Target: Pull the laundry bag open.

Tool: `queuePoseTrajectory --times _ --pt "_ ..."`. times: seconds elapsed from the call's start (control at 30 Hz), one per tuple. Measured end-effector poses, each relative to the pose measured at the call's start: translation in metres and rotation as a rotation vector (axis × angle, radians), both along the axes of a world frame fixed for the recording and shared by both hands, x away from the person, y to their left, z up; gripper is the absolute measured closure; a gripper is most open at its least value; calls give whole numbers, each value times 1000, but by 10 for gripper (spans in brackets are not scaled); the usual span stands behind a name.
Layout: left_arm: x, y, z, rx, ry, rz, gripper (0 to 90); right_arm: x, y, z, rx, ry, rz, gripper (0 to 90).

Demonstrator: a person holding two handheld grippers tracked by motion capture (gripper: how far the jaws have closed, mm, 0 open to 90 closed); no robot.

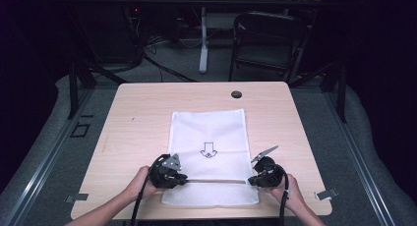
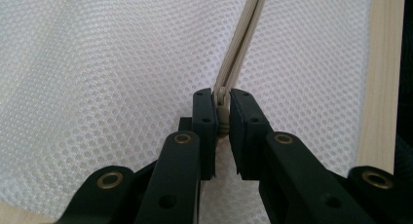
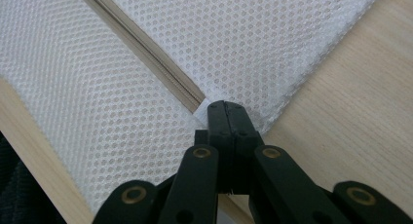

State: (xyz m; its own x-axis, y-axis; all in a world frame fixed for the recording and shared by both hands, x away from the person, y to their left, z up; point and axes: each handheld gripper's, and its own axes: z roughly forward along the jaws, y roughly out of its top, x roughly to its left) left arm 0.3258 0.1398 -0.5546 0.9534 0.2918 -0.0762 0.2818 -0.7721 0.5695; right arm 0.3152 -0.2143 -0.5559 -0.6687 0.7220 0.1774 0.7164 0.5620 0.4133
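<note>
The person's two forearms come in over the near edge of the table, one hand wrapped round each gripper, wrists low and nearly level with the tabletop. The left gripper points inward from the left side of a white mesh bag; its jaws stand narrow, clamped on the beige zipper pull at the left end of the zipper. The right gripper points inward from the opposite side, jaws pressed fully together on the bag's right edge where the zipper ends; it seems to pinch a fold of mesh there, though the fabric between the pads is hard to make out.

The bag lies flat on the near half of the table, its lower hem close to the near edge, the zipper running straight between the two grippers. Bare wood lies open on both sides of the bag and beyond it. An arrow mark is printed at the bag's middle. A dark round cap sits near the far edge, well apart. A folding chair stands behind the table.
</note>
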Motion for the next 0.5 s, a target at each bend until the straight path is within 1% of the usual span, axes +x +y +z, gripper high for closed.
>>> queuePoseTrajectory --times 0.07,0.1,0.2,0.4,0.43,0.47,0.5 --pt "0 2 0 -3 0 4 820 0 0 0 -4 2 4 900" --pt "0 4 0 3 -1 8 820 0 0 0 -3 3 4 900" --pt "0 10 1 -7 7 26 819 0 0 0 4 5 3 900" --pt "-1 15 2 -21 6 28 819 0 0 0 -4 3 3 900" --pt "-1 15 3 -21 7 27 819 0 0 0 4 5 2 900" --pt "-1 15 3 -12 2 25 819 0 0 0 -4 3 3 900" --pt "-1 16 3 -13 4 28 819 0 0 0 -4 3 3 900"
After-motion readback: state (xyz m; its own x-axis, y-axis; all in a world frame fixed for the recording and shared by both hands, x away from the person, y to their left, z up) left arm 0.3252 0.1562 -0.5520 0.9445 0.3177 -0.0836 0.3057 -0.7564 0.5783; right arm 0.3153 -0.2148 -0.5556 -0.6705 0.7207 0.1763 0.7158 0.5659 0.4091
